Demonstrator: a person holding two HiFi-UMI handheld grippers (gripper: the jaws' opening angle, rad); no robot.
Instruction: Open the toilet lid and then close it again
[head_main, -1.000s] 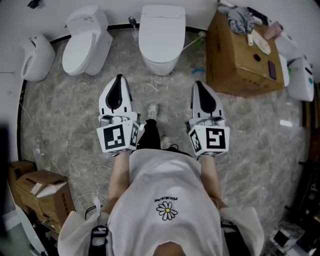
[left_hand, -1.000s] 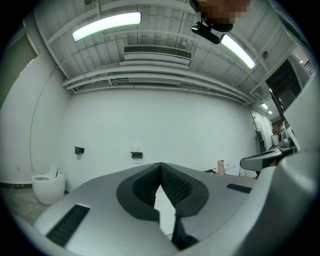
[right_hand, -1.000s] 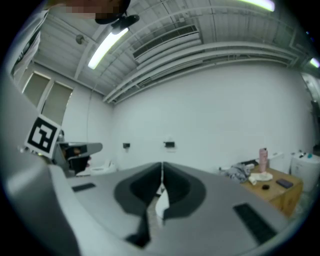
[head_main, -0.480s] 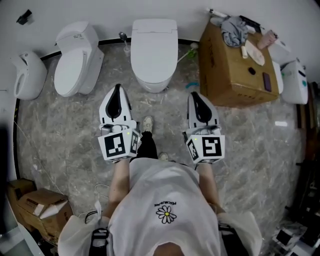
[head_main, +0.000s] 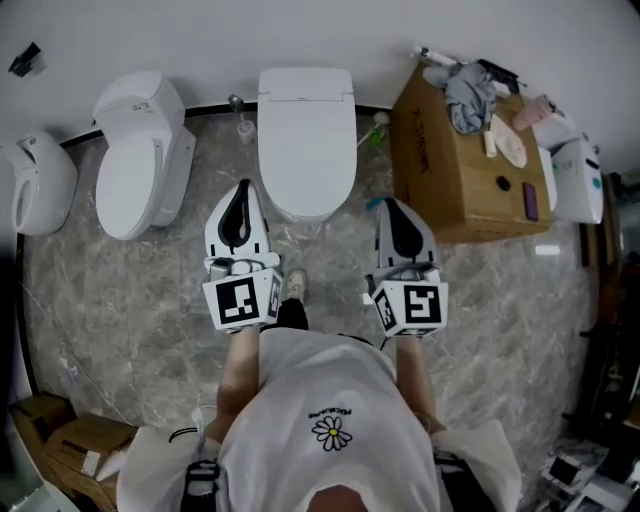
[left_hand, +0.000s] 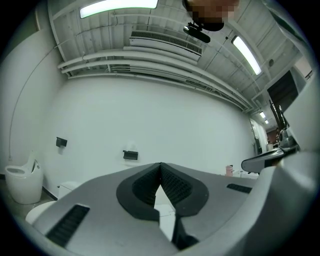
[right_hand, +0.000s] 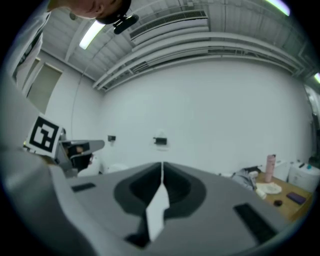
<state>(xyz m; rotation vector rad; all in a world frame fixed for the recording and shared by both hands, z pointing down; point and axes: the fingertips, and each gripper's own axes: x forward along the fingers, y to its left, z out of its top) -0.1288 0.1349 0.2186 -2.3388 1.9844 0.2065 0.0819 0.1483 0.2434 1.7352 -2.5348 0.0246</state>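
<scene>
standing against the back wall, centre: one white toilet, its lid down flat over the bowl

- left gripper: held out level over the floor, tip just short of the toilet's front left edge, not touching it; jaws shut tight on each other, nothing between them, as its own view shows
- right gripper: held out beside the toilet's front right, apart from it; jaws shut together with only a hairline seam, empty
- marker cube on the rear of the left gripper, a second cube on the right
- second toilet: white, left of the first, turned at a slant, lid down
- white fixture at far left by the wall
- cardboard box: large, right of the centre toilet; a grey cloth and small items lie on top
- white appliance just beyond the box on the right
- smaller cardboard boxes at lower left
- floor: grey marbled stone
- person: white shirt with a daisy print, one shoe showing between the two grippers
- black wall bracket, small, on the white wall ahead; also seen from the right gripper view
- pink bottle upright at the right
</scene>
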